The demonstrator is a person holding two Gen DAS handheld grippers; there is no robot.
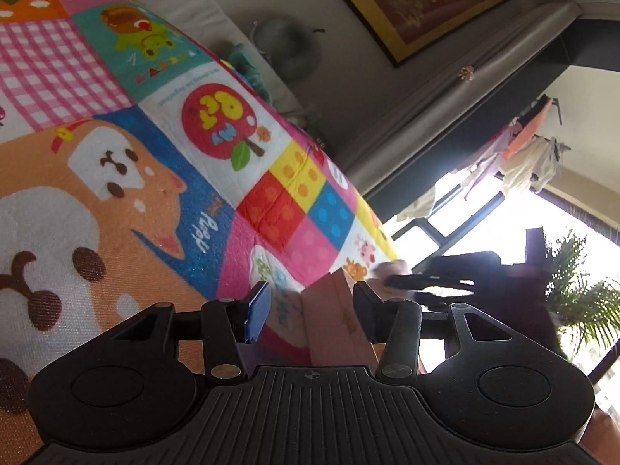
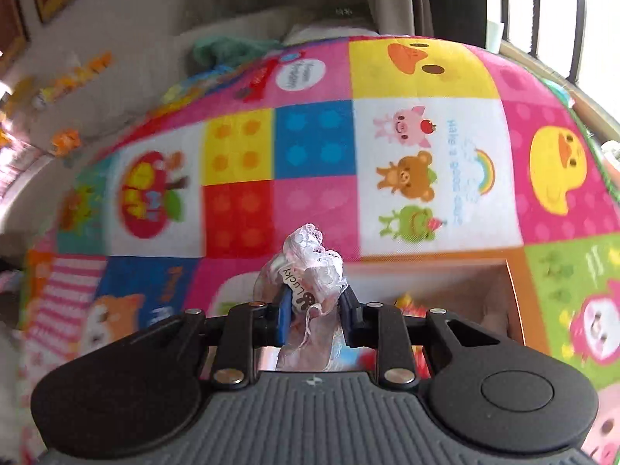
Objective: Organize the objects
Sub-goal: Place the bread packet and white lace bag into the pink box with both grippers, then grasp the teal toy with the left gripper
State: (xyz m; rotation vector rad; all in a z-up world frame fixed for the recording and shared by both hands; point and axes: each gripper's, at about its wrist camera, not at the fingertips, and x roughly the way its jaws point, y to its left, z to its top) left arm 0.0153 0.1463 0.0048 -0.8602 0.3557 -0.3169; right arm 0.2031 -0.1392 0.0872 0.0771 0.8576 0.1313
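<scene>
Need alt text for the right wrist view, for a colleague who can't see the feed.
The right gripper is shut on a small white lace item with a "Lucky" label, held above a colourful cartoon play mat. An open cardboard box sits on the mat just right of the gripper.

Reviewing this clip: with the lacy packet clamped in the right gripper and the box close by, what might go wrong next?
The lacy packet sticks out well past the right gripper, so it may slip or snag on the cardboard box wall. The left gripper has the box wall between its jaws, seemingly touching only one finger, so the box could shift or tip on the soft play mat.
</scene>
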